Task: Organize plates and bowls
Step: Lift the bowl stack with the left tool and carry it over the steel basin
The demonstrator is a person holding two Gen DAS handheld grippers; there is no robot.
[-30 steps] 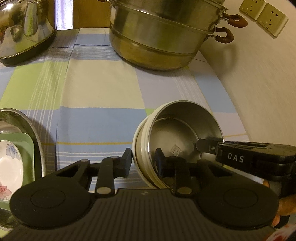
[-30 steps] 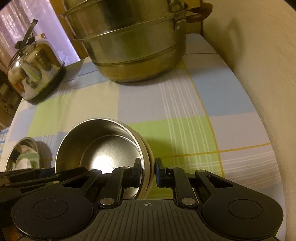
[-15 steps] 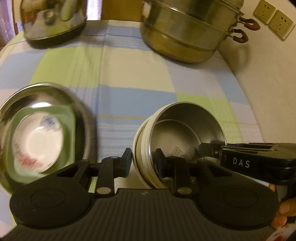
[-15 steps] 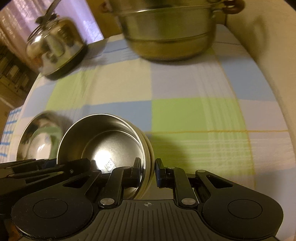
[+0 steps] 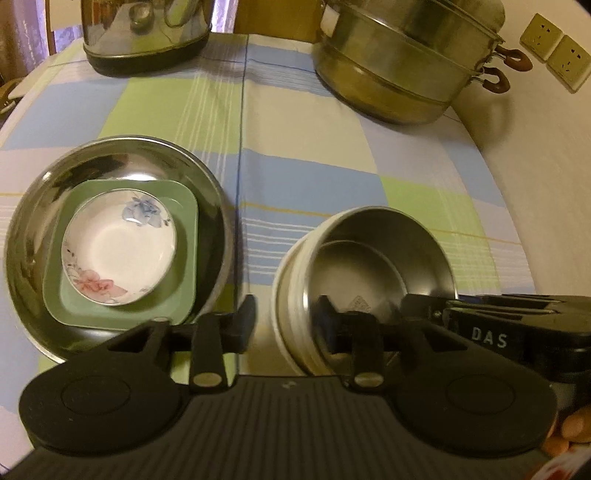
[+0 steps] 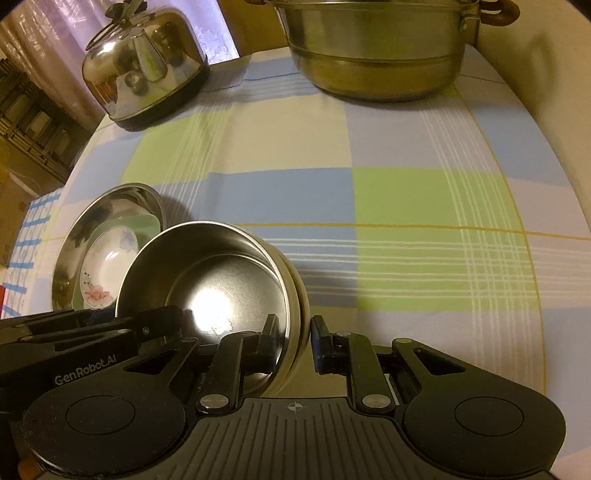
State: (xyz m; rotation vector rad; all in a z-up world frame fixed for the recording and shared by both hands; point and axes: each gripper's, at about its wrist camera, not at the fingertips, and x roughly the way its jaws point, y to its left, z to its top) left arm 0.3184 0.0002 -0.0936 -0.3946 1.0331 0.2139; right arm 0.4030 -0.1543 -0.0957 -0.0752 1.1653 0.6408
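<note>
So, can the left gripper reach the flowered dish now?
Probably yes: the left gripper's jaws have just been opening around the steel bowl's rim; the flowered dish lies uncovered atop its stack.

Table under a blue, green and cream checked cloth (image 5: 295, 155). On it: kettle (image 5: 147, 33) at 11 o'clock, stacked steamer pot (image 5: 406, 62) at 1 o'clock, large steel dish (image 5: 33, 206) at 9 o'clock.

The top of the kettle (image 5: 146, 35) is cut off by the edge. The green plate (image 6: 146, 223) hides partly behind the steel bowl (image 6: 207, 280). The bowl's sticker (image 5: 360, 303) is too blurry to read.
</note>
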